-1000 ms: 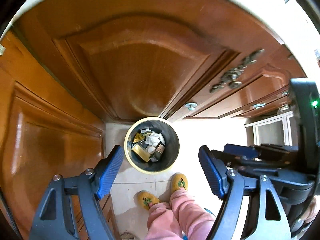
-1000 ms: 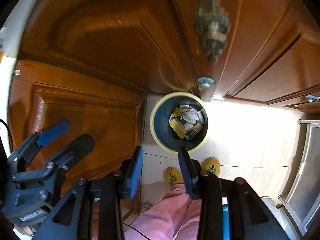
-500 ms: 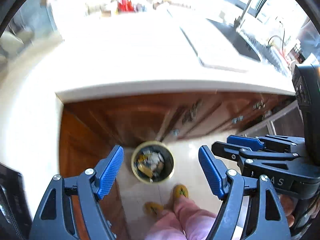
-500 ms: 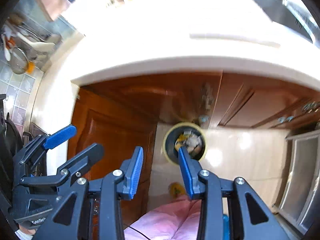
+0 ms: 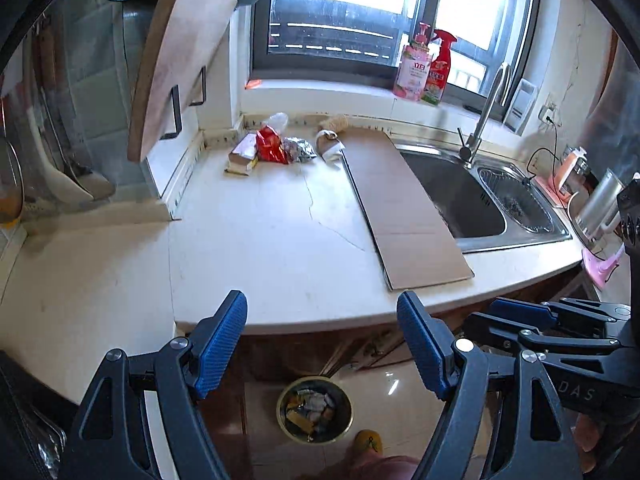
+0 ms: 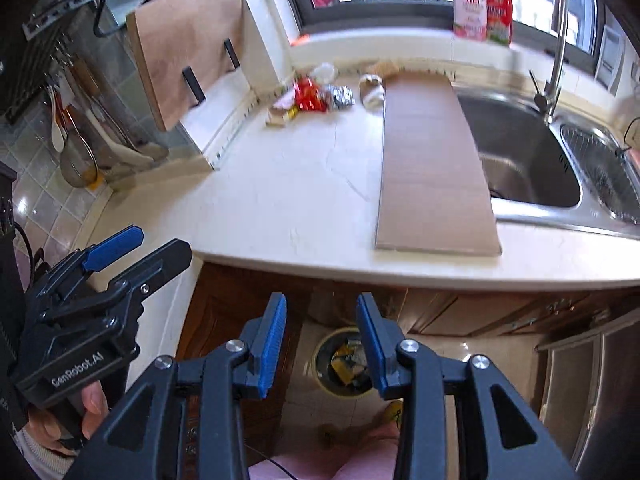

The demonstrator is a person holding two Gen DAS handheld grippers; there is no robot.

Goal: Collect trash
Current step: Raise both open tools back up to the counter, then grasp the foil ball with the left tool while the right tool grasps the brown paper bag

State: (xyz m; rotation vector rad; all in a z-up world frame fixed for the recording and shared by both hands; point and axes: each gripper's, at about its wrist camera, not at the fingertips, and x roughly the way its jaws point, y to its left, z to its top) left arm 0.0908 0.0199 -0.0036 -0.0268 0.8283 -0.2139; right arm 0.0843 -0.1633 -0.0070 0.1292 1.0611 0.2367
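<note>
Kitchen counter [image 5: 280, 232] pale, cracked; trash pile [image 5: 276, 146] at back by wall, bin [image 5: 316, 410] on floor below. Left gripper [image 5: 322, 344] wide apart, empty; right gripper [image 6: 320, 340] narrower, empty. Risk: long reach, light wrappers scatter or slip from pads; cardboard sheet [image 5: 400, 204] overhangs sink [image 5: 460, 196], elbow could knock it.

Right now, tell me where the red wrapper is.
In both wrist views, the red wrapper lies at the counter's far edge under the window, between a small box and crumpled foil.

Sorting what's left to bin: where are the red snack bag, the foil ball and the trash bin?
red snack bag [image 5: 271, 145], left wrist view, middle of bag.
foil ball [image 5: 300, 149], left wrist view, crinkled top.
trash bin [image 5: 347, 420], left wrist view, right rim.
</note>
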